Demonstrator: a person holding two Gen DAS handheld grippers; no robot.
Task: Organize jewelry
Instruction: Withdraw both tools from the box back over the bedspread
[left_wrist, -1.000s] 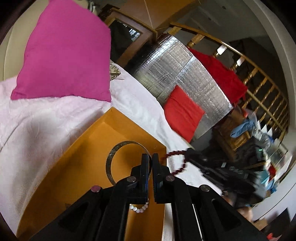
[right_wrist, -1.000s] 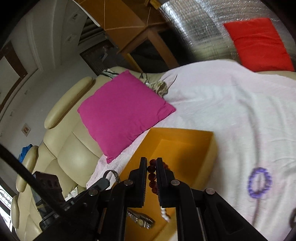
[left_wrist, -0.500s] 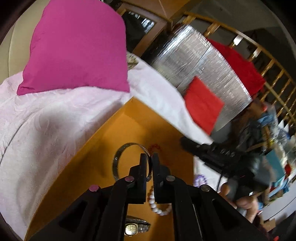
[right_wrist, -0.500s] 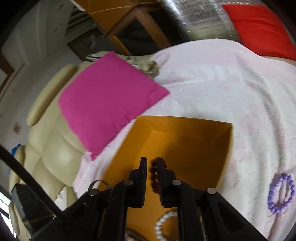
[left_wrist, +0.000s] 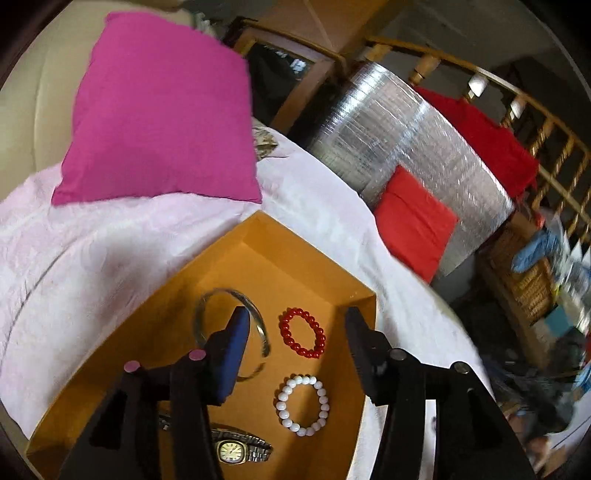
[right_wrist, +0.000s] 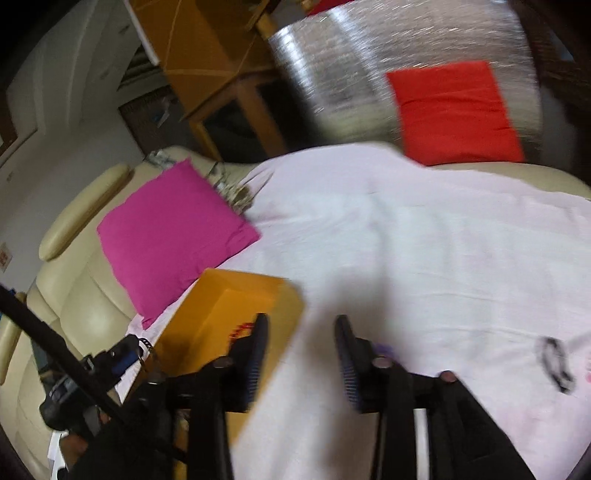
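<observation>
An orange box (left_wrist: 295, 269) lies on the pale pink sheet (left_wrist: 92, 258). On its floor are a silver bangle (left_wrist: 255, 318), a red bead bracelet (left_wrist: 303, 333), a white bead bracelet (left_wrist: 303, 404) and a wristwatch (left_wrist: 236, 448). My left gripper (left_wrist: 297, 322) hangs over the box, its jaws opening, with nothing pressed between the pads. The bangle lies beside the left finger. My right gripper (right_wrist: 301, 329) is over the sheet just right of the box (right_wrist: 236, 295), its jaws opening and holding nothing. A purple bracelet (right_wrist: 384, 349) peeks from behind its right finger. A dark bracelet (right_wrist: 556, 363) lies further right.
A magenta cushion (left_wrist: 159, 110) leans on the cream sofa back (right_wrist: 74, 295) behind the box. A red cushion (right_wrist: 454, 114) rests against a silver foil-covered panel (left_wrist: 406, 136) at the far side. Wooden railing and clutter stand beyond the sheet's right edge.
Both grippers went from shut to open. The silver bangle and the red bracelet now lie loose in the box. The right gripper swung right, out of the box and over the sheet.
</observation>
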